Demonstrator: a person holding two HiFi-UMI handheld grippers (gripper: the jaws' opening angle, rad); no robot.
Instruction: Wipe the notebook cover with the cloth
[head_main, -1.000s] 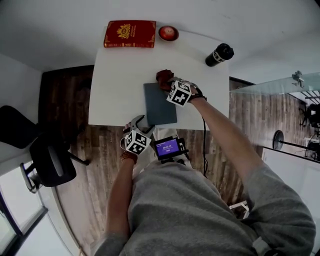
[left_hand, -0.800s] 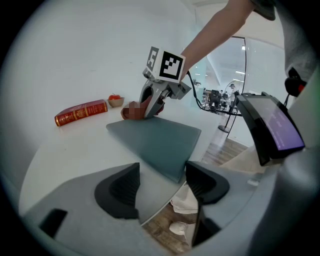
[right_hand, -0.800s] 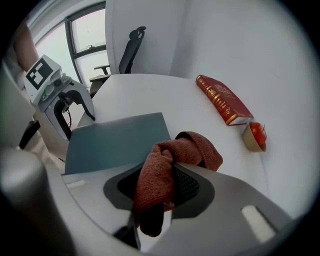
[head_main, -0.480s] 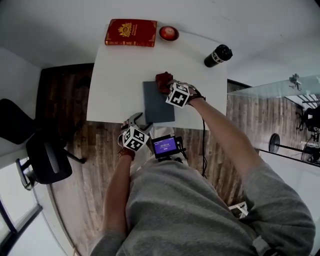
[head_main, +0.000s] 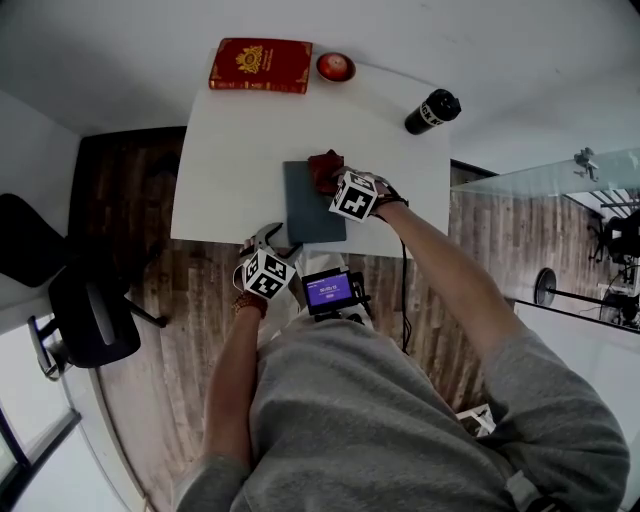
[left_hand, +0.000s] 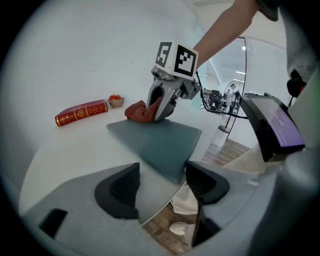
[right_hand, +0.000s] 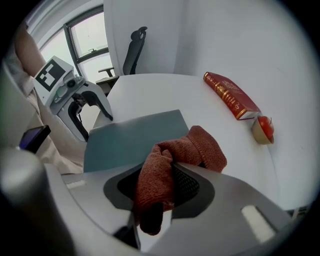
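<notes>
I am wearing a plain grey sweatshirt, its sleeves sitting above the forearms, and a small black-framed screen is glowing blue-violet at my chest. The left gripper and right gripper are each showing a pale grey moulded body, black ribbed pads and a white cube printed with black square markers, with grey metal linkage showing under the right one's cube. A thin black cable is hanging below my right forearm.
</notes>
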